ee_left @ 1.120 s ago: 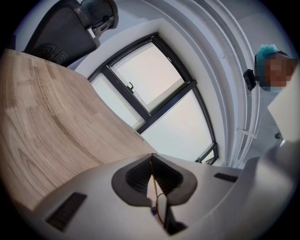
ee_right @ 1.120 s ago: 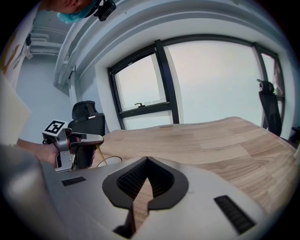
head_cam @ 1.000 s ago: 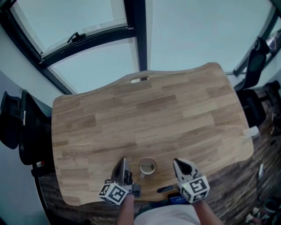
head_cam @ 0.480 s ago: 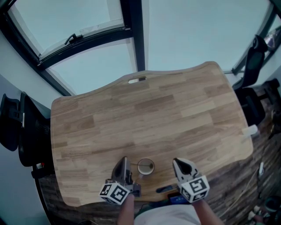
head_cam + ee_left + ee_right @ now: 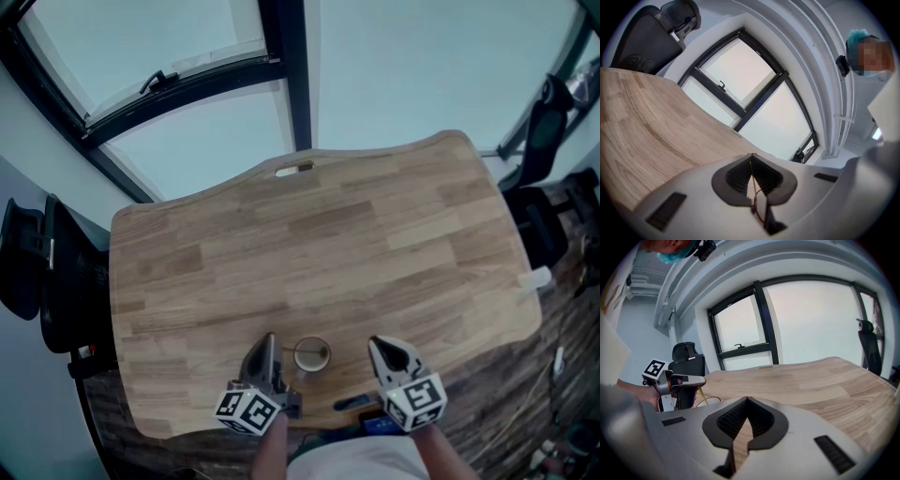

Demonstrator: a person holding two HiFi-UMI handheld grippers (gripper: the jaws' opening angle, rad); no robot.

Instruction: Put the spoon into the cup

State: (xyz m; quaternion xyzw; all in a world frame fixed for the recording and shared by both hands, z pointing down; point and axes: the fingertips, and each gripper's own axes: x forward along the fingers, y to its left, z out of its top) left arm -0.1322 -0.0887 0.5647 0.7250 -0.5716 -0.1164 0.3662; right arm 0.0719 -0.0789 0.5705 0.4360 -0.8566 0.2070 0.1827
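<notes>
A small round cup point(image 5: 312, 354) stands on the wooden table point(image 5: 309, 253), close to its near edge. My left gripper point(image 5: 270, 339) is just left of the cup, shut on a thin golden spoon point(image 5: 751, 180). In the right gripper view the spoon point(image 5: 700, 393) hangs down from the left gripper point(image 5: 699, 380). My right gripper point(image 5: 374, 343) is to the right of the cup, shut, with nothing between its jaws. In its own view the right gripper point(image 5: 747, 400) points across the table toward the window.
A black office chair point(image 5: 37, 272) stands left of the table, and another point(image 5: 542, 141) at the far right. A cable slot point(image 5: 295, 170) sits at the table's far edge. A small dark object point(image 5: 352, 404) lies at the near edge between the grippers.
My left gripper has edged slightly right, closer to the cup. The right gripper and the cup have kept their places.
</notes>
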